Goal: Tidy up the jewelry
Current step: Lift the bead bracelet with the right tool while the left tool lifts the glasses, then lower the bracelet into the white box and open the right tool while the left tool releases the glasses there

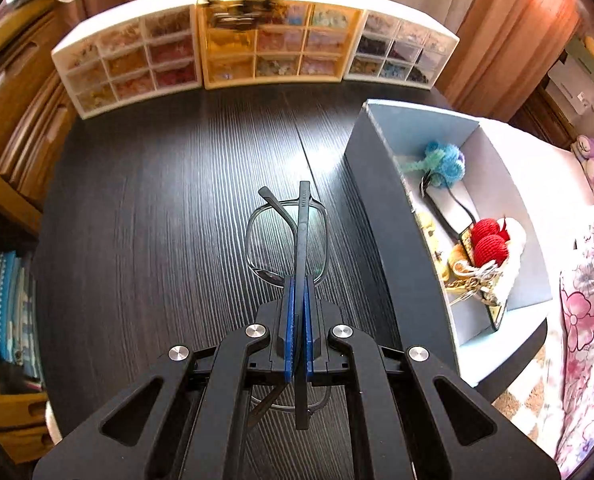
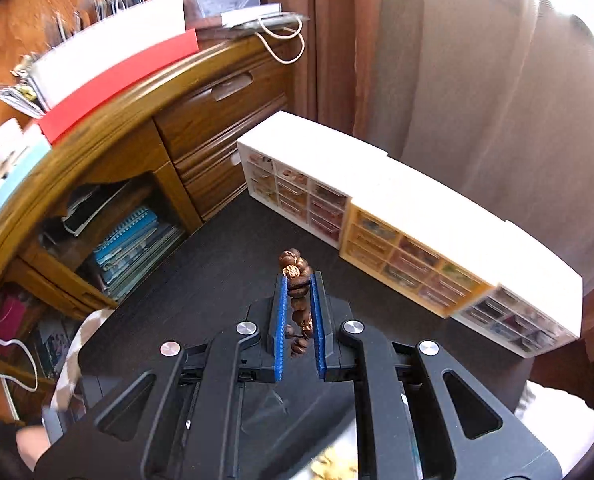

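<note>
Your left gripper (image 1: 297,280) is clamped on the glasses (image 1: 287,240), whose folded temple runs straight out along the fingers, above the table (image 1: 157,200) just left of the box (image 1: 381,216). Your right gripper (image 2: 299,280) pinches the bracelet (image 2: 297,292), hanging high, nearer the drawers (image 2: 397,248).

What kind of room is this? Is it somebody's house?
Probably a bedroom or hobby corner at home. There are little drawer boxes full of beads on a dark table, a wooden desk beside it, and a flowery blanket.
</note>
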A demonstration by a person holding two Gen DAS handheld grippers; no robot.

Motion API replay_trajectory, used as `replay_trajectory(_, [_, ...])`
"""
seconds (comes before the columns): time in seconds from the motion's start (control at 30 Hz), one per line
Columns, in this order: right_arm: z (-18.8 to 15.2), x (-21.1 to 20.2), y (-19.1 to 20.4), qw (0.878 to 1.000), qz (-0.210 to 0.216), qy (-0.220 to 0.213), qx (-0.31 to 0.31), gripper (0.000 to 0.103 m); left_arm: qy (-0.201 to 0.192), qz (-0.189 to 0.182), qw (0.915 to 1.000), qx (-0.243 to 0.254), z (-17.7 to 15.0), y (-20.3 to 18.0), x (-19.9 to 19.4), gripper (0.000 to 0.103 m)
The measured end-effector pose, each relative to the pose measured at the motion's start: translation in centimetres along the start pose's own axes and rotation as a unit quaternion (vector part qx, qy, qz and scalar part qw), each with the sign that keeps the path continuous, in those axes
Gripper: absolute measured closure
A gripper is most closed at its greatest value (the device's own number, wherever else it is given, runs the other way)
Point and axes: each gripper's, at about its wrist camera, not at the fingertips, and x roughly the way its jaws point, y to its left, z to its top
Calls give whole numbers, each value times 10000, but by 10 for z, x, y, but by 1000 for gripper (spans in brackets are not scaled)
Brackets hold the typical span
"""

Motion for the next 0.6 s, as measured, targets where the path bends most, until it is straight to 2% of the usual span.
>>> replay_trajectory(0.27, [-45, -46, -34, 9995, -72, 18, 312, 91, -439, 99, 9988, 185, 15, -23, -35, 98])
replay_trajectory(0.47, [-82, -64, -58, 9983, -334, 157, 458, 91, -688, 105, 9964, 486, 30, -58, -57, 98])
replay_trajectory(0.6, [-105, -70, -73, 9969, -447, 217, 608, 91, -747, -20, 9950, 664, 35, -87, -62, 98])
